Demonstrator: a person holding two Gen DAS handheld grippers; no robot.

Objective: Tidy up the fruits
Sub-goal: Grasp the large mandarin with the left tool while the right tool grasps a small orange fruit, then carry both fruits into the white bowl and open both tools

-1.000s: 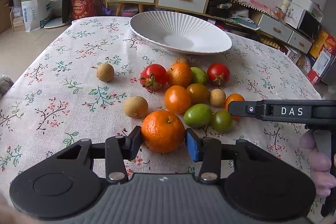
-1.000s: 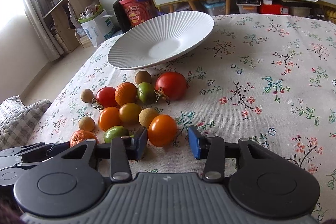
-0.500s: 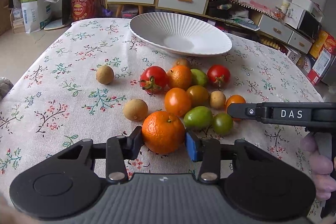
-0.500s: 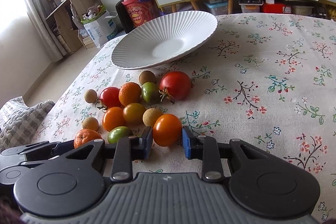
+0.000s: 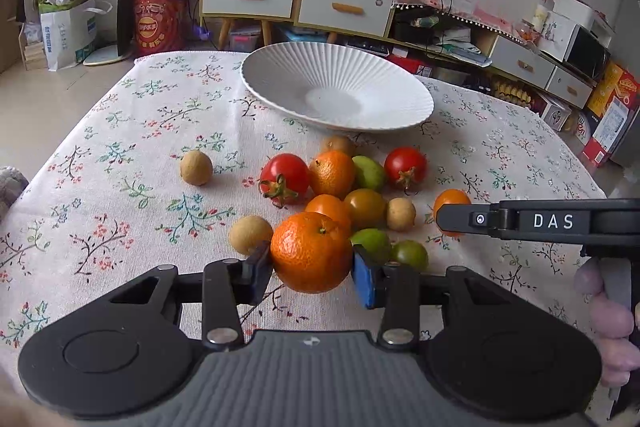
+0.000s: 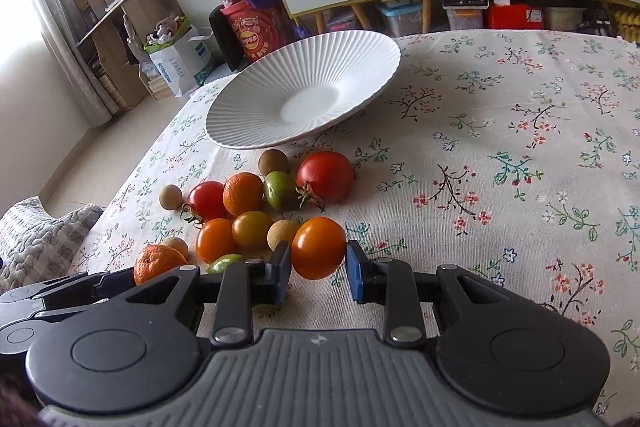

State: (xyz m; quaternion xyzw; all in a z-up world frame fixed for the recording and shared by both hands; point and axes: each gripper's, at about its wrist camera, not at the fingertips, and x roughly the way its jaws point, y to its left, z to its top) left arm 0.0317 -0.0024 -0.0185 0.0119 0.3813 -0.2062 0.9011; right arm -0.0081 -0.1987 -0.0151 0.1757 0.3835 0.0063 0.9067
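both sets of fingers are squeezed on fruit right now. left gripper (image 5: 312,273) has its two pads pressed on the sides of a big bumpy orange (image 5: 311,251), one pad on each side, so it is only a little way open, just as wide as the orange. right gripper (image 6: 316,273) is nearly closed and pinches a small smooth orange tomato (image 6: 318,247) the same way.

each fruit is held at its fat middle, because a round thing slips out if you grab it too high or too low. both grippers point down at a slant, so the pads can reach fruit that sits low on the flowery tablecloth (image 5: 120,187). i cannot tell if the two fruits are lifted yet or touch the cloth.

other fruit sits in a little heap just past the grippers: red tomatoes (image 5: 285,178), green ones (image 5: 370,173), and small brown round ones (image 5: 196,167). one brown one sits alone to the left.

farther away is a big white plate (image 5: 280,67) with lines on it. nothing is in it yet. i think the fruit should go there, so the job has only just begun. the near fruits are taken first, maybe so the grippers do not bump the heap. next, each fruit needs a soft lift and a carry to the far plate.
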